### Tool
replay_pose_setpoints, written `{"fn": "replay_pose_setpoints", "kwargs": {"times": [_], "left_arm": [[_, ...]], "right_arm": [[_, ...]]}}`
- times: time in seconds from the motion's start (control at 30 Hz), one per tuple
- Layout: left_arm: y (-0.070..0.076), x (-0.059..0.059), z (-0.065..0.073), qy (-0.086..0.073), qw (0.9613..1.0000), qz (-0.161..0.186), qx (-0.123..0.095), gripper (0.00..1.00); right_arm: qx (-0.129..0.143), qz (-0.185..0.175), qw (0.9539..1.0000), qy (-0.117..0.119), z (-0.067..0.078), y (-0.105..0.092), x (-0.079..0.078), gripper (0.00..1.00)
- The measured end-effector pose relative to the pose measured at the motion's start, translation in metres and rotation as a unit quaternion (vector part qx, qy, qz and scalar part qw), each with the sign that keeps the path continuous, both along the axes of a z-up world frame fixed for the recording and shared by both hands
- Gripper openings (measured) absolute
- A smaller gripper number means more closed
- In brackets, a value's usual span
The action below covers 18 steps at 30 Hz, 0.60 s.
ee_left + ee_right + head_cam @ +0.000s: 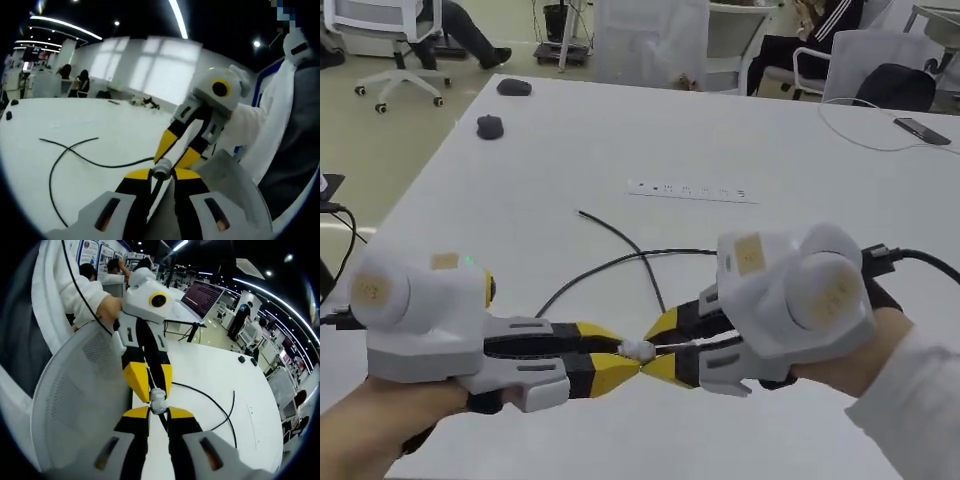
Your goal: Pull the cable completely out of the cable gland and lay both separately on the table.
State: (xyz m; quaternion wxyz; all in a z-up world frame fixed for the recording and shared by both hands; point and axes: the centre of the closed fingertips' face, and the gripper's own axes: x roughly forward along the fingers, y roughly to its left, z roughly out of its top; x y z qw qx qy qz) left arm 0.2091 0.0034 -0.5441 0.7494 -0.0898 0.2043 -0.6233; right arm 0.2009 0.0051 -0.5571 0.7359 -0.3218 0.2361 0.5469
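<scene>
Head view showed the left gripper [626, 362] and right gripper [656, 358] meeting tip to tip, each clamped on the small white cable gland [637, 349] just above the white table [620, 130]. The black cable [620, 240] trailed away from the gland, looping across the tabletop.

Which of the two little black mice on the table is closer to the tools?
The black mouse lying nearer you, by the left edge of the table. The other mouse sits farther back, near the far corner.
</scene>
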Motion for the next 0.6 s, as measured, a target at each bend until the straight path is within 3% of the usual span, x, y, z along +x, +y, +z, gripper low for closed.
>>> {"fn": "replay_pose_setpoints", "kwargs": {"times": [0.1,0.17,0.27,0.33,0.4,0.43,0.5,0.6], "left_arm": [[0.001,0.000,0.000,0.029,0.9995,0.002,-0.009,0.16],[0.001,-0.001,-0.001,0.029,0.9996,-0.003,-0.008,0.16],[0.002,-0.002,0.000,0.031,0.9994,-0.009,-0.008,0.15],[0.004,-0.004,0.002,0.036,0.9991,-0.014,-0.015,0.15],[0.007,-0.004,0.009,0.023,0.9991,-0.016,-0.030,0.15],[0.007,-0.003,0.013,0.015,0.9991,-0.018,-0.035,0.15],[0.010,-0.002,0.021,-0.012,0.9987,-0.019,-0.046,0.15],[0.013,-0.003,0.031,-0.039,0.9971,-0.031,-0.056,0.15]], "right_arm": [[0.007,-0.003,1.0000,-0.003,0.001,0.000,0.002,0.11],[0.011,-0.001,0.9999,-0.002,0.000,0.000,0.001,0.11],[0.016,0.026,0.9993,-0.021,0.002,0.003,0.000,0.12],[0.042,0.037,0.9984,-0.009,0.005,0.005,-0.002,0.12],[0.096,0.021,0.9948,0.024,0.014,0.007,0.000,0.12],[0.132,0.014,0.9898,0.052,0.020,0.008,-0.001,0.13],[0.178,0.007,0.9805,0.082,0.030,0.008,0.000,0.15],[0.249,-0.007,0.9575,0.146,0.042,0.008,0.000,0.19]]}}
